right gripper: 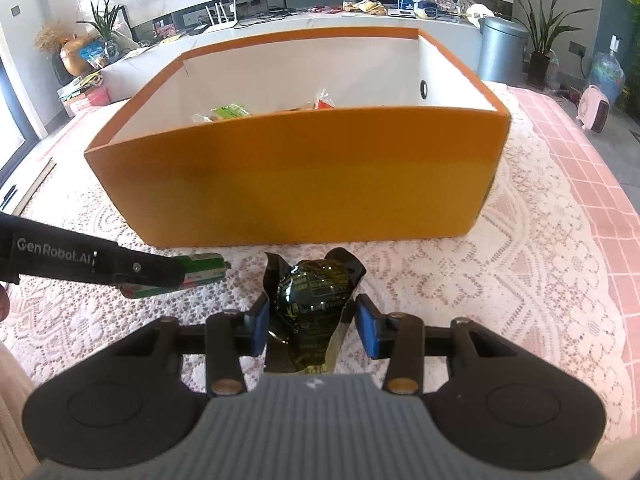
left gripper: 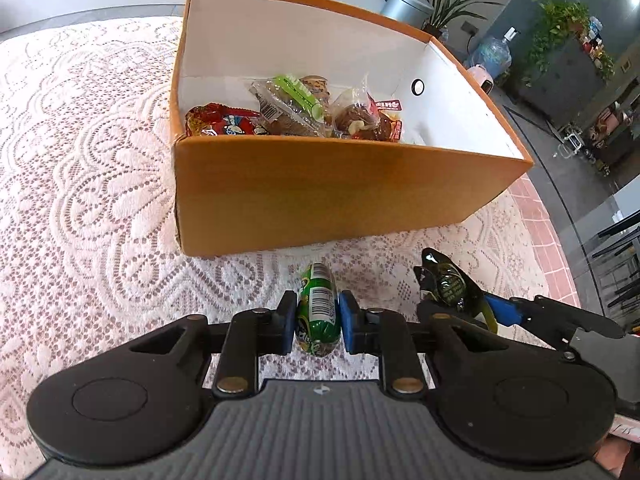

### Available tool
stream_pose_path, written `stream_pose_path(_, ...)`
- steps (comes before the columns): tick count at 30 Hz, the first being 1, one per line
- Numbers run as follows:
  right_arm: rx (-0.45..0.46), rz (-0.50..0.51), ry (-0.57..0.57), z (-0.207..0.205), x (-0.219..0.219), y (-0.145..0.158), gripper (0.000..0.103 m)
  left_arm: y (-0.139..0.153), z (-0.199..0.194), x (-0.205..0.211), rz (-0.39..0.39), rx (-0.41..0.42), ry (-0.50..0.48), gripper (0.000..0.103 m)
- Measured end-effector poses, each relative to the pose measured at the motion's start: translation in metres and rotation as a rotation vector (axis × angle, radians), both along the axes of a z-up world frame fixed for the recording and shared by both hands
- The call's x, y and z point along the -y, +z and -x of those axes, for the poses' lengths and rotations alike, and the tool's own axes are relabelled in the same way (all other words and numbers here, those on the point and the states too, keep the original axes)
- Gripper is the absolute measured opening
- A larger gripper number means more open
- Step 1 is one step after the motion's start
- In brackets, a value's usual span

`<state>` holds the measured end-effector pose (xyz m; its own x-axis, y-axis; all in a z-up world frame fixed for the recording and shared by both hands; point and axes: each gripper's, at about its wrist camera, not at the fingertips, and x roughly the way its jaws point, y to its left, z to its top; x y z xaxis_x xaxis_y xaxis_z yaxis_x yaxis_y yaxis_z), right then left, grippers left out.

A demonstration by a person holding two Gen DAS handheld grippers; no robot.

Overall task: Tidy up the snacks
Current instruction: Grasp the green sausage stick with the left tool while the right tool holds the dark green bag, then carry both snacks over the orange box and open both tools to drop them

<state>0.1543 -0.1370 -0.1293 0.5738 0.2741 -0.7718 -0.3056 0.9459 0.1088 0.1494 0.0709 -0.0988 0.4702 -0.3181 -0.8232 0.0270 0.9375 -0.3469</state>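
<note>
Left claw (left gripper: 317, 322) clamped on green pack (left gripper: 317, 308). Right claw (right gripper: 310, 330) half open around dark pouch (right gripper: 314, 296), right pad apart. Both just before box (right gripper: 296, 184), lace counter (left gripper: 80, 184) open left.

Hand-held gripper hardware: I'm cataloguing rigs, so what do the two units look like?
Both match: the left hand-held gripper and right hand-held gripper have black linkage arms with brass-coloured pivots, blue finger pads and a ribbed grey body. White "GenRobot.AI" lettering marks the left unit's side.

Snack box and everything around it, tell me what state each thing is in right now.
Orange box: open, upright, partly filled with snacks.
Green packet: clamped in left gripper.
Dark packet: between right gripper pads, right pad apart.
Lace cloth: spread flat.
</note>
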Motion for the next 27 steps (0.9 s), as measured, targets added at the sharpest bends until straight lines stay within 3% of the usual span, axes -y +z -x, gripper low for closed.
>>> stream_pose_path(9,-0.042,-0.089,-0.042,0.02,0.02,0.012,0.042,0.021,0.026,-0.019,0.084,0.055,0.04,0.024)
stream_pose_path(21,0.067,-0.154,-0.015,0.042,0.023,0.058,0.042,0.077,0.047,-0.017,0.128,0.197,0.057,0.024)
stream_pose_path(27,0.137,-0.159,0.006,0.041,0.025,0.085,0.042,0.106,0.038,-0.011,0.158,0.282,0.062,0.024)
